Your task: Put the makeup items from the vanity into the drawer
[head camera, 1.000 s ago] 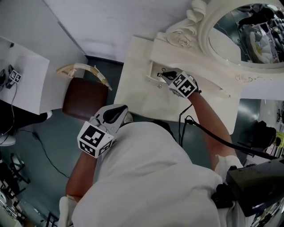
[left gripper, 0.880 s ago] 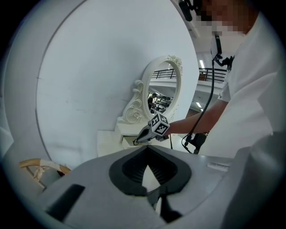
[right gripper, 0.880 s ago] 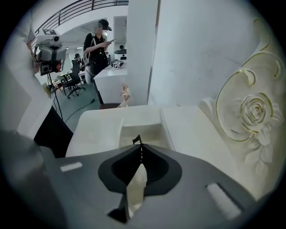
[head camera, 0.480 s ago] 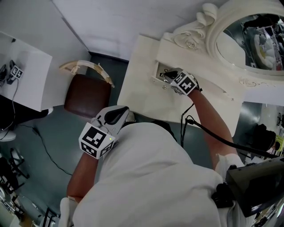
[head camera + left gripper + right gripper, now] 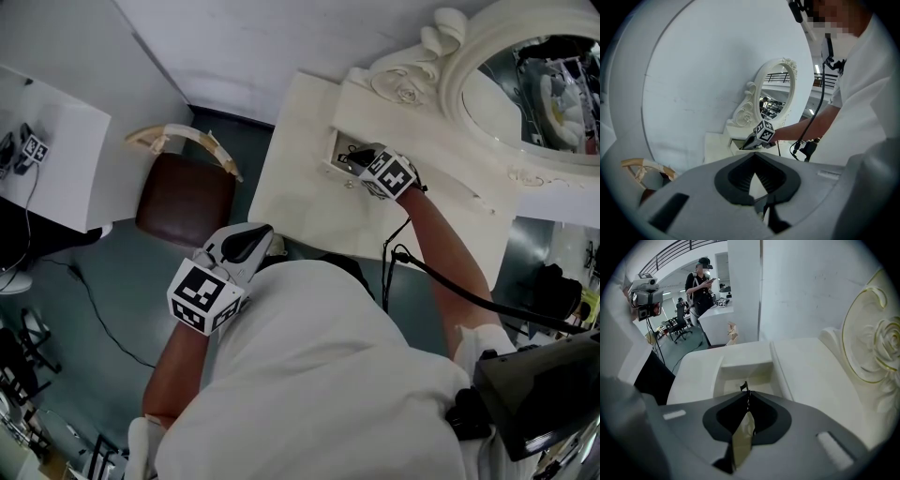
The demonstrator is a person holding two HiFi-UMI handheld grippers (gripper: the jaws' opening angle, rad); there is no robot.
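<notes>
Little has shifted since half a second ago: our right gripper (image 5: 354, 159) stays at the same spot on the vanity, tips at the open drawer.

We count one cream vanity (image 5: 300, 202), with one oval mirror (image 5: 544, 80) in a carved frame rising at its back. One chair (image 5: 183, 202) with a brown seat stands off the vanity's left end.

One drawer (image 5: 740, 364) is pulled out of the raised shelf at the back of the vanity, below the mirror frame. Its pale floor shows beyond our right tips.

Of our two grippers, the left gripper (image 5: 754, 159) hangs well off the vanity's front edge, close to our chest, jaws pressed together on nothing. The right one has its jaws pressed together on one thin dark item (image 5: 743, 386), held over the drawer's opening. We cannot tell what kind of item it is.
</notes>
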